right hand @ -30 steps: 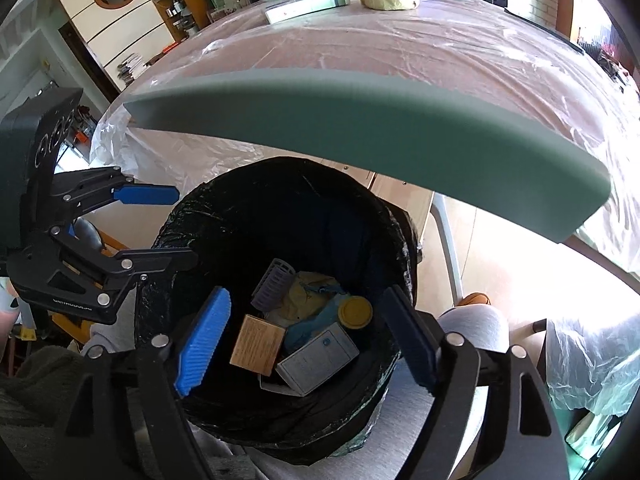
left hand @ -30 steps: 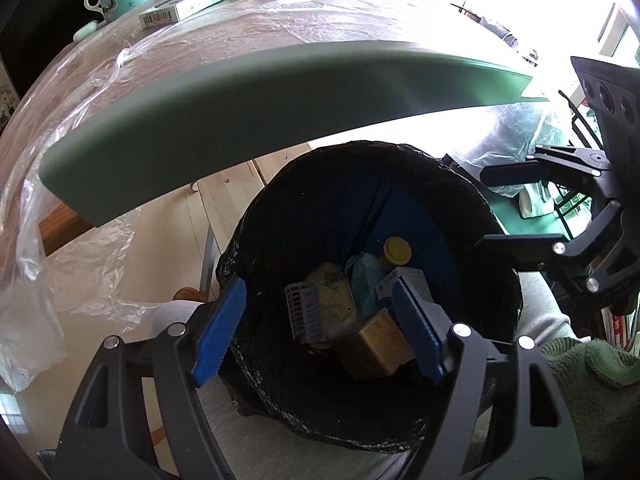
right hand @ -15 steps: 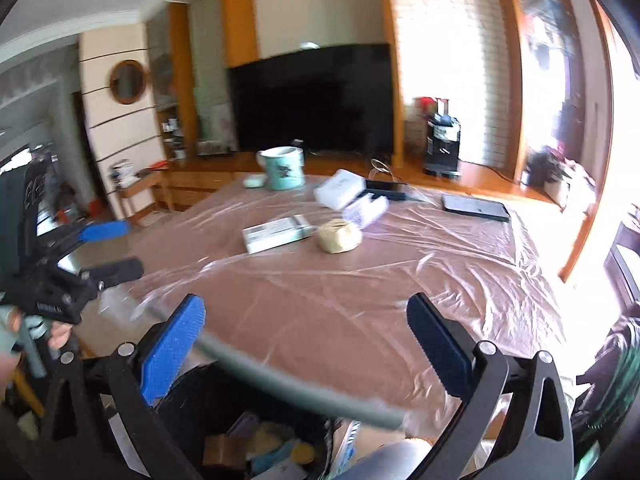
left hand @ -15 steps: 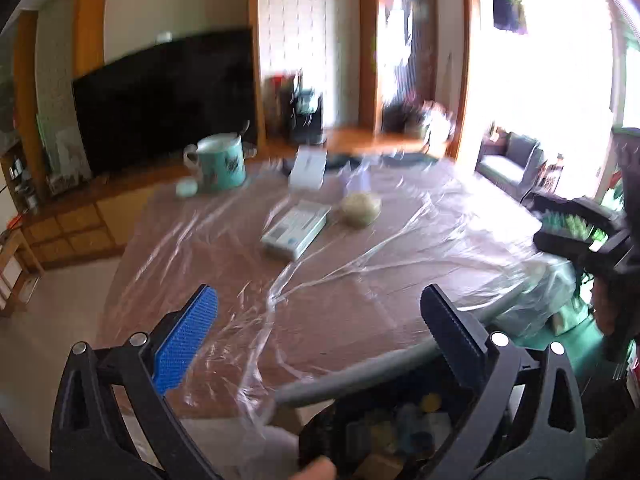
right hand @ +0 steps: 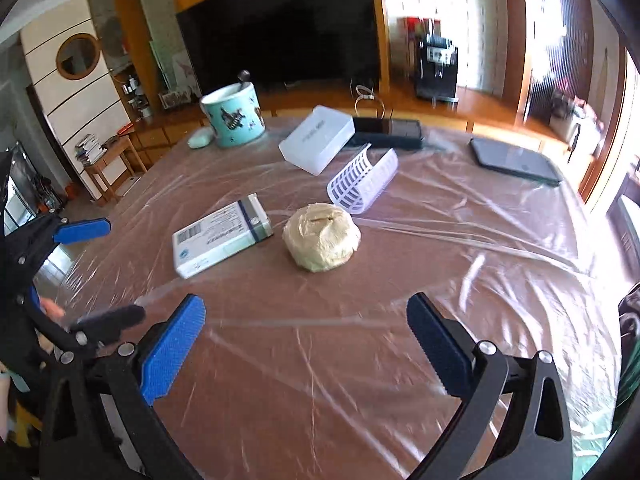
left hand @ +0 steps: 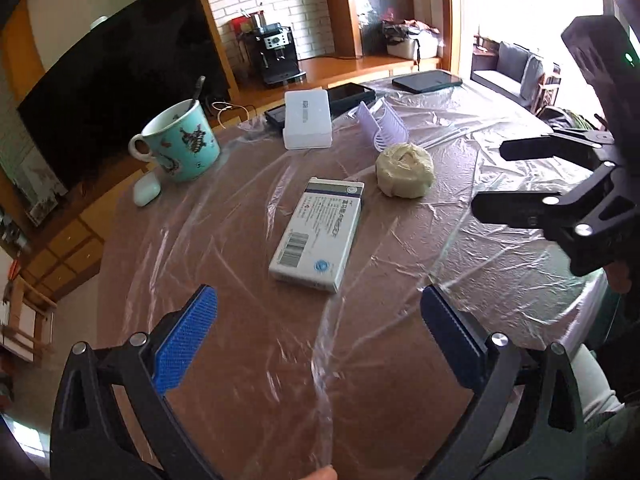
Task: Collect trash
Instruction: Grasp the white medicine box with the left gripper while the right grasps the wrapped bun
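A flat white medicine box (left hand: 318,234) (right hand: 221,239) lies on the plastic-covered table (left hand: 256,360) (right hand: 460,280). A crumpled pale yellow wad (left hand: 405,169) (right hand: 321,243) sits just right of it. A white slotted plastic piece (left hand: 383,125) (right hand: 363,181) lies behind the wad. My left gripper (left hand: 318,340) is open and empty above the near table edge, short of the box; it also shows in the right wrist view (right hand: 102,268). My right gripper (right hand: 306,346) is open and empty, short of the wad; it also shows in the left wrist view (left hand: 520,178).
A teal mug (left hand: 182,146) (right hand: 234,120) with a spoon and a small white case (left hand: 147,193) stand at the far left. A white lidded box (left hand: 307,118) (right hand: 318,144), dark phones (right hand: 386,128) and a tablet (right hand: 514,162) lie at the back.
Both grippers have swung up from over the black trash bin under the table edge to above the tabletop. The bin is out of view now.
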A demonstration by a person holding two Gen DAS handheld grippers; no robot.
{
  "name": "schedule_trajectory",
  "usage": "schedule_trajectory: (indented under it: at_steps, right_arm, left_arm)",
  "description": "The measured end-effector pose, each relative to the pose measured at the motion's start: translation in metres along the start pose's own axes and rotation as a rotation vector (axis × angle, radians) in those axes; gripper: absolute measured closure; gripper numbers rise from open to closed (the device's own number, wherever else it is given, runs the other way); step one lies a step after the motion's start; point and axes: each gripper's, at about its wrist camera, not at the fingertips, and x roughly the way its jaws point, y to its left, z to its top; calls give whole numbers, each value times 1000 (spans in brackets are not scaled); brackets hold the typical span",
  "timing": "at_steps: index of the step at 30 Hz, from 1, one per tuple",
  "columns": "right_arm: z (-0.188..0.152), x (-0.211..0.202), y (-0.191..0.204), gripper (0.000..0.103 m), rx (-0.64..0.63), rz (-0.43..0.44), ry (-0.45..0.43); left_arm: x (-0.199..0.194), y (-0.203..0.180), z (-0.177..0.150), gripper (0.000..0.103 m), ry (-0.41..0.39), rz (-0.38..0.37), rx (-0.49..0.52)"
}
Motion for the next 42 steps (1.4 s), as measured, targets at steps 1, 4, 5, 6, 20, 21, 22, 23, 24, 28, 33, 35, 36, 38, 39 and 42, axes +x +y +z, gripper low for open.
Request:
schedule_trajectory:
  at_steps: [1,4,5,6,20,21,22,23,24,28,33,35,36,38,39,42]
  right_arm:
    - [5,10,0,4,4,-4,17]
    - [13,27,-2,8,18,-30,47]
    - [14,31,-4,10,23,-38,55]
    - [16,37,-5,11,33,-45,67]
    - [31,62,-3,22,21,-58,96]
    - [31,63,-3,22,22,-56,98]
    - [32,63,-2,23,21,-53,100]
    - [32,64,-2,25,17,-53,101]
    - [32,64,-1,25,13,-55,102]
    - [34,67,-1,27,10,-58,102]
    - [35,68,-2,28,16,-56,99]
    - [34,66,-2,31,9,-60,97]
    - [34,67,-1,31,6,-61,97]
    - [33,66,0,32,-1,-64,95]
    - [32,66,1,33,-5,-68,94]
    - [31,65,2,47,-22,-76,85]
  left_arm:
    - [5,1,3,1,8,-6,4]
    - [21,5,12,7,22,-35,-2]
    - [28,9,16,17,32,-38,-8]
    - [33,11,18,22,46,-40,-18]
    - [63,21,32,39,96,-163,-38]
    - [65,22,32,39,98,-168,-41]
    - [66,23,33,40,98,-169,-40]
    - [66,23,33,47,98,-169,-37]
    - [67,22,33,49,102,-173,-33]
    - [68,20,33,51,103,-178,-18]
    - [72,21,37,51,103,-187,-28]
    - [73,21,38,51,104,-180,-29]
    - [72,21,37,51,103,-178,-26]
    - [73,19,38,51,102,-172,-19]
    - [73,18,38,51,101,-171,-16]
    - [72,16,38,51,98,-153,-7]
